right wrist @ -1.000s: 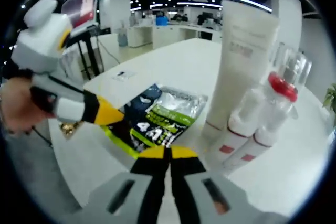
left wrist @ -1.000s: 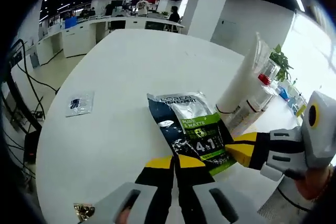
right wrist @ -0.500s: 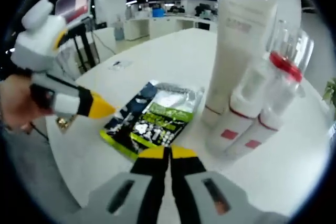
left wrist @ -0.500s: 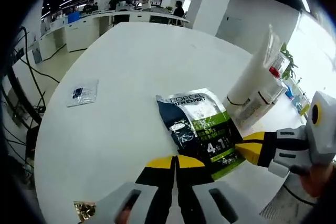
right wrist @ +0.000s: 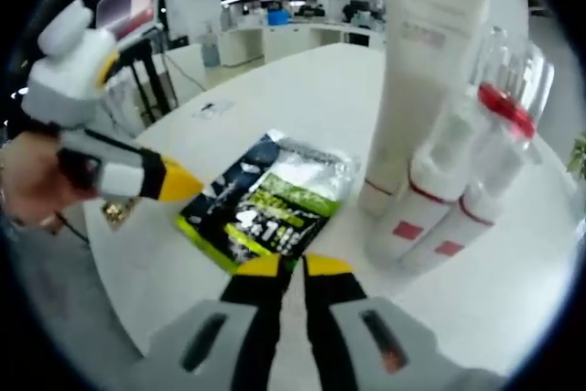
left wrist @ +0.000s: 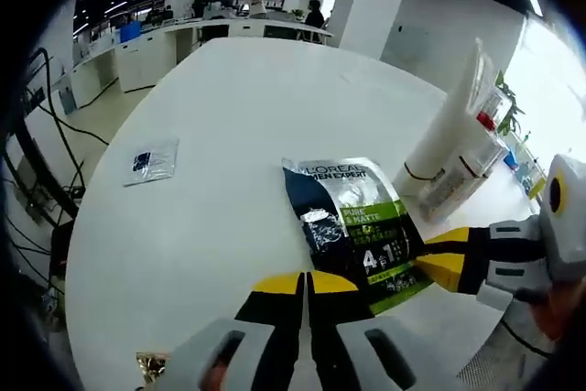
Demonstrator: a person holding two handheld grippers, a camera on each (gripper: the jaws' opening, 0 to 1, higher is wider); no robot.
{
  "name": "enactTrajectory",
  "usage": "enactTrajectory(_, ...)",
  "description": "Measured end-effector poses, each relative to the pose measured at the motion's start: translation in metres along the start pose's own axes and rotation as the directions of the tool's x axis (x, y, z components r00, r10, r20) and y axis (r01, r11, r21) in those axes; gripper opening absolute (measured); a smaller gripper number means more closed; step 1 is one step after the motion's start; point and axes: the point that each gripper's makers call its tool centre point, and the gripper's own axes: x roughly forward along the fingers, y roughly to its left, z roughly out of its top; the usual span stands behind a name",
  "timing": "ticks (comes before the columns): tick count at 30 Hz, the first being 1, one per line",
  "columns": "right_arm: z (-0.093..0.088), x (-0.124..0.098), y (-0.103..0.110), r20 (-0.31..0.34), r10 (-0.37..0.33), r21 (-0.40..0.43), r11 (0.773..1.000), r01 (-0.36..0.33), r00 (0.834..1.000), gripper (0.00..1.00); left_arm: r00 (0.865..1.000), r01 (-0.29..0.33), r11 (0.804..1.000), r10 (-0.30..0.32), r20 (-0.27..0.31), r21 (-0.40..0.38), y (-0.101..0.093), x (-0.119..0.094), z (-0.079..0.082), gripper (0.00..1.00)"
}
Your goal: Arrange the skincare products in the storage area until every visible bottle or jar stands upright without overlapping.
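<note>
- Right gripper [right wrist: 291, 267] now has a slight gap between its jaw tips, where a second ago they met; it grasps nothing and hangs at the near edge of the table [right wrist: 302, 103], just short of the sachet [right wrist: 265, 203].
- Left gripper [left wrist: 307, 283] is clenched with its tips together and empty, as it was before; its view has pulled back a little, so the sachet [left wrist: 352, 231] sits further ahead of the tips.
- Going left to right across the table in the left gripper view: a small clear packet [left wrist: 151, 160] lies flat toward the left edge, a scrap of gold foil [left wrist: 151, 365] lies at the near edge, the sachet lies flat near the middle, and the upright group stands by the right edge.
- That group is a tall white tube [right wrist: 421, 61], two white bottles with red bands [right wrist: 426, 199], and a clear bottle with a red collar [right wrist: 499, 135] behind them. All stand upright, close together and probably touching; none has shifted between frames.
- Sachet and packet have not moved either; only the cameras have.
- My reading: the bottles already meet the upright goal. The small parting of the right jaws suggests the sachet is the next thing to be dealt with, though nothing is gripped yet.
- Risk: the sachet's right corner lies near the tube's base, so a careless push could knock the group.
</note>
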Motion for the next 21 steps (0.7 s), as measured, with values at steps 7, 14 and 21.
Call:
enactTrajectory(7,0.007,-0.005,-0.001,0.017,-0.018,-0.031,0.999,0.019,1.000,0.11,0.999,-0.031,0.999,0.032,0.010,-0.039,0.007,-0.006,0.005,0.02)
enactTrajectory(14,0.009,-0.005,0.006,0.015,0.015,-0.024,1.000,-0.015,1.000,0.07,0.999,0.009,0.997,-0.012,0.041,0.071,-0.010,-0.011,0.015,0.02)
enactTrajectory(21,-0.009,-0.002,0.023,-0.087,0.134,0.077,0.989,-0.128,0.987,0.01,0.983,0.131,0.959,-0.092,-0.162,0.250,-0.043,-0.002,-0.022,0.00)
